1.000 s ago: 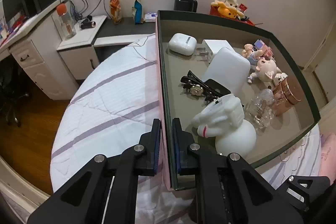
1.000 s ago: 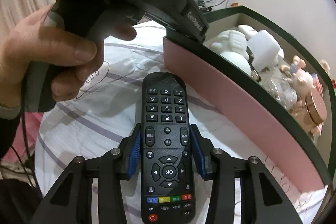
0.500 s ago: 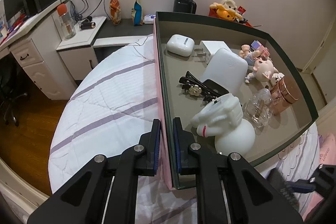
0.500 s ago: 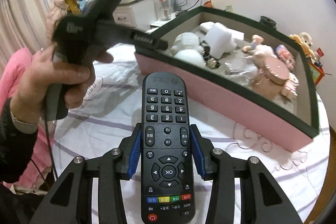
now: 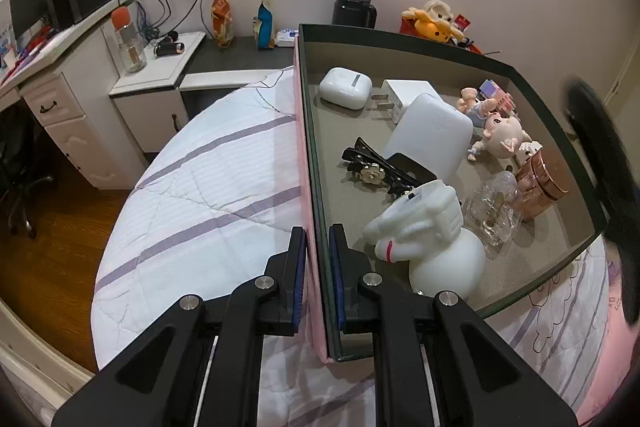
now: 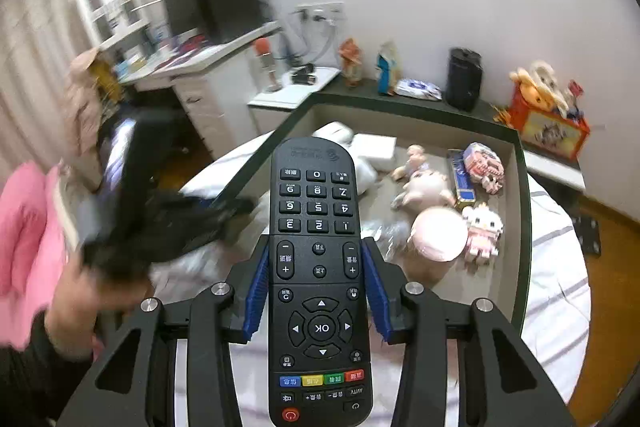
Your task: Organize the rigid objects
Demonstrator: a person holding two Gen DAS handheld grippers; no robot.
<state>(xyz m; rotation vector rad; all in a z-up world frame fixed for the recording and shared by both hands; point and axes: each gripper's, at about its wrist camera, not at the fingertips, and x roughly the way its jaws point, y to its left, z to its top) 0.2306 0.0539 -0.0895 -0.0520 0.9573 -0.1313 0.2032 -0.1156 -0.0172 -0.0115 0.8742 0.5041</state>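
The left gripper [image 5: 318, 259] is shut tight on the pink side wall of the box [image 5: 306, 147], which sits on a striped bed [image 5: 208, 195]. The right gripper [image 6: 318, 291] squeezes a black remote [image 6: 318, 267] and holds it up over the box. Inside the box lie a white toy [image 5: 432, 239], a hair clip [image 5: 376, 173], an earbud case [image 5: 345, 87], a doll [image 5: 500, 137] and a pink jar [image 6: 438, 235]. They take up most of the floor.

The right gripper [image 6: 320, 291] clamps a black remote [image 6: 319, 279] by its sides, above the near edge of the box [image 6: 522, 211]. Toys lie inside, a pink jar [image 6: 438, 239] nearest. At left a hand [image 6: 86, 301] holds the blurred left gripper [image 6: 168, 211].
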